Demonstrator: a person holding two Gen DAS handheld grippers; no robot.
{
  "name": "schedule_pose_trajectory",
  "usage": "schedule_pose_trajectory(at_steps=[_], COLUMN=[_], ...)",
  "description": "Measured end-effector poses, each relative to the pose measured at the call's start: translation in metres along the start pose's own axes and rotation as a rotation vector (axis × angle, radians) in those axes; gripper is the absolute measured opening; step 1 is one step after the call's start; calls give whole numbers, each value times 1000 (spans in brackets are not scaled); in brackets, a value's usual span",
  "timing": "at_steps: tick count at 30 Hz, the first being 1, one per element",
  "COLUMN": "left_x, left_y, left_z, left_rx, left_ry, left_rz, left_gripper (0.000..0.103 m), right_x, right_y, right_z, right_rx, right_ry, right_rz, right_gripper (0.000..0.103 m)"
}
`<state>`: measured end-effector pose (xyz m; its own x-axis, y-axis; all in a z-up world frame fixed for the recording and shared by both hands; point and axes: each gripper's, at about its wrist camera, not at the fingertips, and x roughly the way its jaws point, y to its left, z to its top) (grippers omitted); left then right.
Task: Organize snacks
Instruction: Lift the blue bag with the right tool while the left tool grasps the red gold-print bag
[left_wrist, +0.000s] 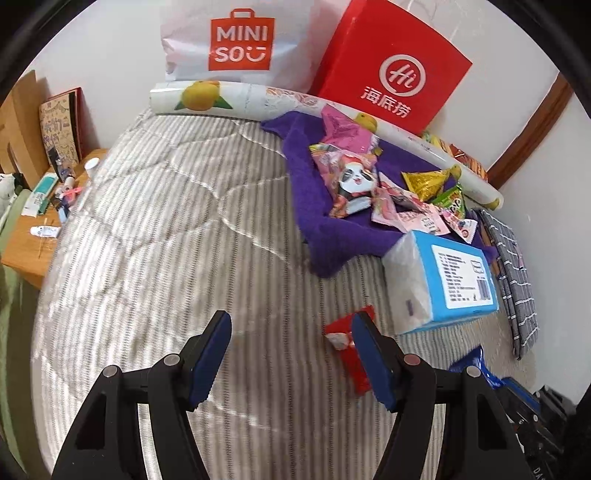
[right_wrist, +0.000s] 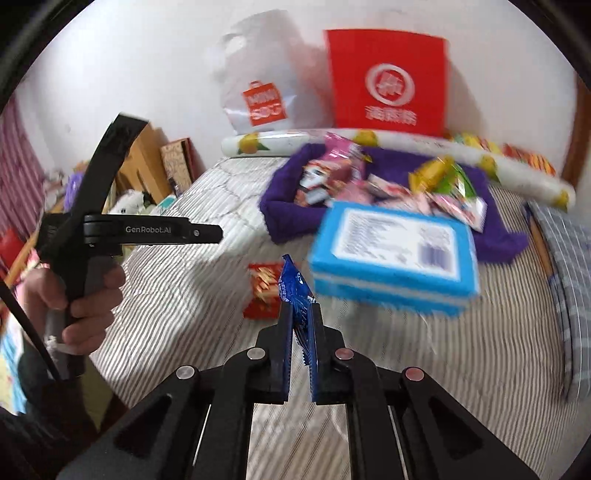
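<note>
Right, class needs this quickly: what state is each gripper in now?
Left gripper: jaws open, holding nothing.
Right gripper: jaws shut on the blue snack packet.

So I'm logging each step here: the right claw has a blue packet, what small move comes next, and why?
Probably carry the blue packet over the blue box toward the snack pile on the purple cloth. The right claw is shut on it, and the other snacks are gathered there. The left claw is open and empty.
</note>
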<state>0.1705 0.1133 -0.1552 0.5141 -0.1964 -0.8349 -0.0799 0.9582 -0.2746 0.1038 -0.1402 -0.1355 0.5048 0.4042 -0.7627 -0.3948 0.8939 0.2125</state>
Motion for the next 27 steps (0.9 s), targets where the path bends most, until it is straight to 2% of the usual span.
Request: schedule_pose_trajectory(at_steps=[7, 10, 12, 15, 16, 17, 18, 20, 27], left_x=[14, 17, 18, 19, 20, 20, 21, 22, 18], left_y=[-22, -30, -33, -33, -32, -31, -31, -30, -28], left_z=[-9, -11, -11, -12, -12, -13, -13, -14, -20], left_rx=[-2, 17, 23, 17, 15, 14, 13, 9, 25], left_ry=[22, 29, 30, 30, 31, 33, 36, 41, 45], left_rz=[-28, -20, -17, -21, -21, -18, -14, -7, 7], left_gripper=[66, 66, 66, 66, 66, 66, 66, 66, 66], right_x=[0, 1, 2, 0, -1, -2, -3, -3, 29], right_y=[-67, -83, -91, -100, -101, -102, -103, -99, -88], right_z=[-37, -44, -47, -51, -53, -54, -54, -53, -51], right_rx=[169, 195, 211, 202, 193, 178, 162, 112, 11], right_ry=[68, 77, 85, 100, 100, 101, 100, 87, 129], right_rz=[-42, -55, -70, -109, -115, -118, -117, -115, -106], right_gripper=[7, 7, 12, 13, 16, 28, 43, 56, 60])
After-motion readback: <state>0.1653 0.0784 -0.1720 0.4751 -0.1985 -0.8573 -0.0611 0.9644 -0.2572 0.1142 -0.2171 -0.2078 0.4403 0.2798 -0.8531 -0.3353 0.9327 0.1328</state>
